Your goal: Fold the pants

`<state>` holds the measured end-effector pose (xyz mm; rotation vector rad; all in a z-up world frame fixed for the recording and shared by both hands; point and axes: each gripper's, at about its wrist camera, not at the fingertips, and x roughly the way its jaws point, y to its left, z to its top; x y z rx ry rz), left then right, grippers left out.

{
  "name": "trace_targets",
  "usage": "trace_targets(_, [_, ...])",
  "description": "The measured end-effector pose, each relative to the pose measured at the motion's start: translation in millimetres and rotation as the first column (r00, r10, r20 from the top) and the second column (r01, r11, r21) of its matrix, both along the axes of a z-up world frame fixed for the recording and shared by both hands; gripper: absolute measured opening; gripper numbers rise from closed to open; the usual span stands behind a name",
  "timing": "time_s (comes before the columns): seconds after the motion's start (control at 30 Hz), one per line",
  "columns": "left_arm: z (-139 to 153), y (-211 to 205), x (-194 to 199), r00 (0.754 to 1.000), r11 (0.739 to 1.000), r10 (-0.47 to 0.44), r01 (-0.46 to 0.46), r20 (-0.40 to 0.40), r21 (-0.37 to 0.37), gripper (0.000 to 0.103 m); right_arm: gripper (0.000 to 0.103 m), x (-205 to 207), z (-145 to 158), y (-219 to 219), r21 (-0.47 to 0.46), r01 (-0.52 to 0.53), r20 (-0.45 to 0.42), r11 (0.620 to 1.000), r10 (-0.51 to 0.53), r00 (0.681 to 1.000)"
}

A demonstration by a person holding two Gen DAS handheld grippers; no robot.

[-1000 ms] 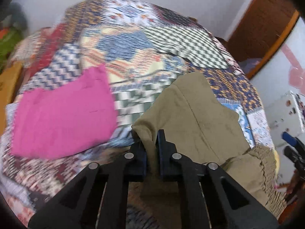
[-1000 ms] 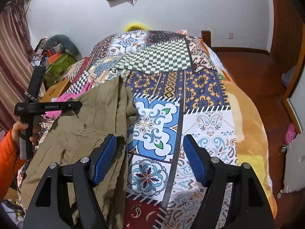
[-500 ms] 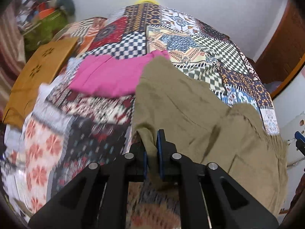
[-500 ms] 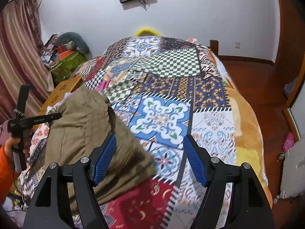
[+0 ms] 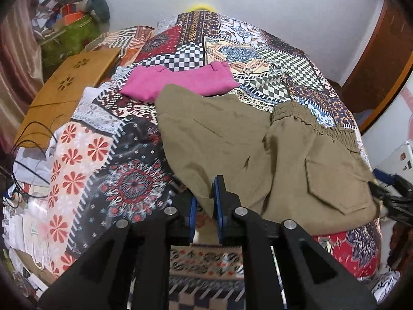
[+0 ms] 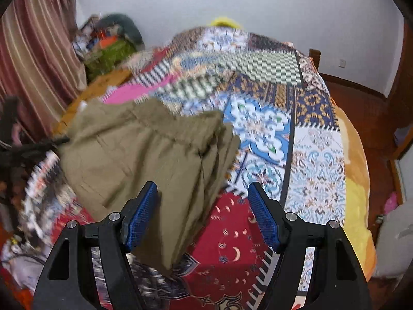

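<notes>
Left view only: wooden board bedside.

White wall, striped curtain (left), wooden floor.

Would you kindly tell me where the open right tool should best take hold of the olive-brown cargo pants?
Probably the gathered elastic waistband of the olive-brown cargo pants, approached from the bed's right side: it forms a thick, raised edge lying clear on the patchwork quilt. The right tool hangs open near it.
</notes>
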<state>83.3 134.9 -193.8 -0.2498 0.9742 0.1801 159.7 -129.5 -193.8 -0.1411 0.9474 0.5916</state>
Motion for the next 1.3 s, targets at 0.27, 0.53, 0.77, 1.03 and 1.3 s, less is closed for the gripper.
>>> trace_targets(0.27, [3,31,-23,0.998,0.997,0.070,-0.070,-0.011,-0.017,0.024,0.069,0,0,-3,0.003,0.017,0.006,1.000,-0.017,1.000])
trace_targets(0.53, [34,13,-18,0.995,0.997,-0.072,0.074,0.068,-0.019,0.024,0.067,-5,29,7,0.071,-0.027,0.080,0.997,0.021,0.997])
trace_targets(0.77, [6,-24,1,0.968,0.968,-0.249,0.249,-0.004,0.007,0.024,0.049,-9,23,28,0.099,-0.100,0.047,0.990,0.096,0.994])
trace_targets(1.03, [-44,20,-1,0.983,0.987,-0.163,0.162,-0.080,-0.024,0.038,0.046,-13,-8,29,0.048,-0.121,-0.020,0.992,0.122,0.992])
trace_targets(1.3, [-33,22,-4,0.983,0.986,-0.163,0.161,-0.083,-0.029,0.037,0.046,-14,-2,19,0.059,-0.110,-0.046,0.992,0.113,0.993])
